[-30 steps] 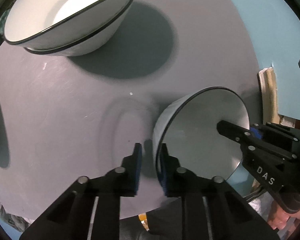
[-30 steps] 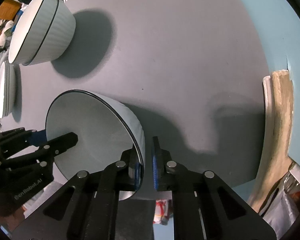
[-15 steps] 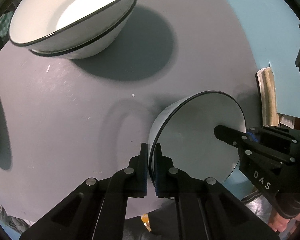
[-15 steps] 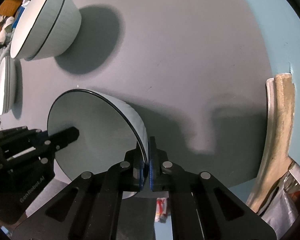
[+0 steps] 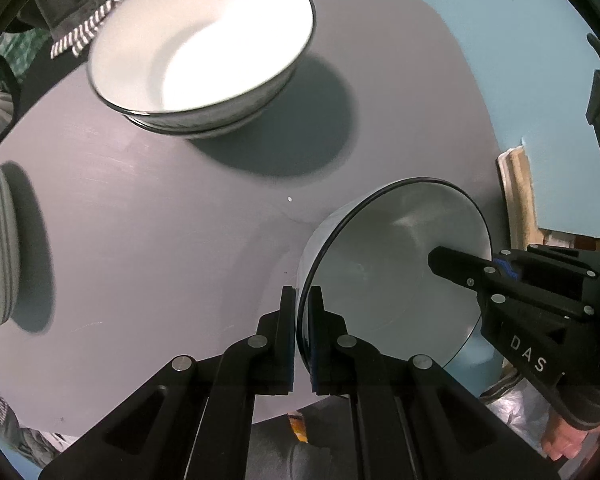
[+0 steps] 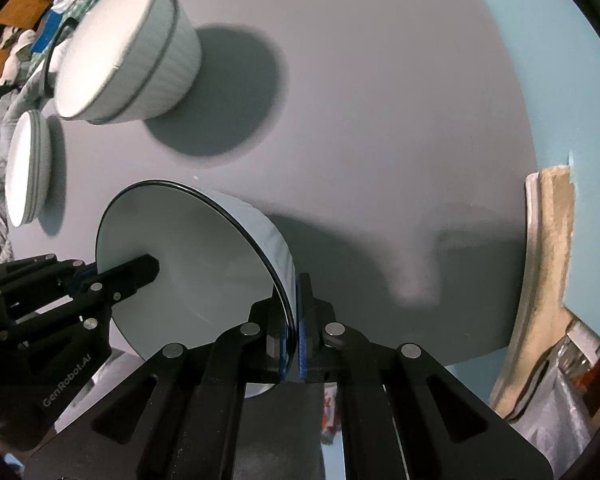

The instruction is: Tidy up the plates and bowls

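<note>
Both tools grip one bowl
Your left tool (image 5: 302,320) and right tool (image 6: 293,320) each pinch opposite rims of the white bowl (image 5: 396,264) above the grey desk (image 5: 160,240).

Black two-finger grippers, one in each hand

Left gripper (image 5: 300,320) and right gripper (image 6: 296,320): matte black linkage fingers, round silver pivot pins, blue pads. White lettering "DAS" on the right one's side, "GenRobot.AI" on the left one's. Dark sleeve cuff (image 5: 588,412).
</note>
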{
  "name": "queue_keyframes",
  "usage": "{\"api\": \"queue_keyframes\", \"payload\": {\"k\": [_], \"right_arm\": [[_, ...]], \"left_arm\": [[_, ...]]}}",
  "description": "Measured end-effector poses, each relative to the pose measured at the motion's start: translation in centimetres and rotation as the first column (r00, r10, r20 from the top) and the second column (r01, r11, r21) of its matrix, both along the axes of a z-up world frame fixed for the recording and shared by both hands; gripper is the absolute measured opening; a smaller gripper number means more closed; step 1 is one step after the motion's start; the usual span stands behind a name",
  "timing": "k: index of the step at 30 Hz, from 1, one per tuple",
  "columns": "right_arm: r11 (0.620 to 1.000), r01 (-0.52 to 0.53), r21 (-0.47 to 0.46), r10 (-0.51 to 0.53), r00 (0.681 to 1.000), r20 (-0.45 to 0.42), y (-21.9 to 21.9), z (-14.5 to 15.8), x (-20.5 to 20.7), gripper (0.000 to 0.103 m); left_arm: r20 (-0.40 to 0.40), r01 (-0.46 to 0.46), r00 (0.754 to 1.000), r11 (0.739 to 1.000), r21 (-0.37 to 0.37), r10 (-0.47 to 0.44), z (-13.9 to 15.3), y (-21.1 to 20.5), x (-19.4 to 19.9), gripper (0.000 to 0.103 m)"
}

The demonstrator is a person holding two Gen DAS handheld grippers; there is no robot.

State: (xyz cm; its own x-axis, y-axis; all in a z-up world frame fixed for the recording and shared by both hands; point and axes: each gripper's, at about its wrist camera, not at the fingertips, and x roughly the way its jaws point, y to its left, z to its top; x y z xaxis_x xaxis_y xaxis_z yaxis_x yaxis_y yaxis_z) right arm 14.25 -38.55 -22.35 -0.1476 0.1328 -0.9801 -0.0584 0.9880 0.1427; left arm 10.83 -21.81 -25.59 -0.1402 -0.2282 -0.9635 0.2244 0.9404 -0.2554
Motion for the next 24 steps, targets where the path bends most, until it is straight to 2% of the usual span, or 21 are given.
{"api": "queue_keyframes", "payload": {"k": [6, 13, 24], "right_arm": [[1.000, -0.012, 0.023, 0.012, 1.000, 0.013, 0.2, 1.6, 0.6, 0.003], [0.998, -0.052, 0.033, 0.050, 0.998, 0.048, 1.3, 4.8, 3.5, 0.003], [0.992, -0.125, 0.029, 0.121, 0.988, 0.091, 4.4, 5.5, 5.9, 0.003]], "left_arm": [[0.045, -0.025, 0.999, 1.000, -0.007, 0.025, 2.9, 1.0, 0.9, 0.005], [0.092, -0.060, 0.994, 0.998, -0.014, 0.061, 4.4, 2.5, 2.4, 0.005], [0.151, -0.122, 0.981, 0.992, -0.013, 0.122, 7.1, 5.9, 6.0, 0.005]]}}
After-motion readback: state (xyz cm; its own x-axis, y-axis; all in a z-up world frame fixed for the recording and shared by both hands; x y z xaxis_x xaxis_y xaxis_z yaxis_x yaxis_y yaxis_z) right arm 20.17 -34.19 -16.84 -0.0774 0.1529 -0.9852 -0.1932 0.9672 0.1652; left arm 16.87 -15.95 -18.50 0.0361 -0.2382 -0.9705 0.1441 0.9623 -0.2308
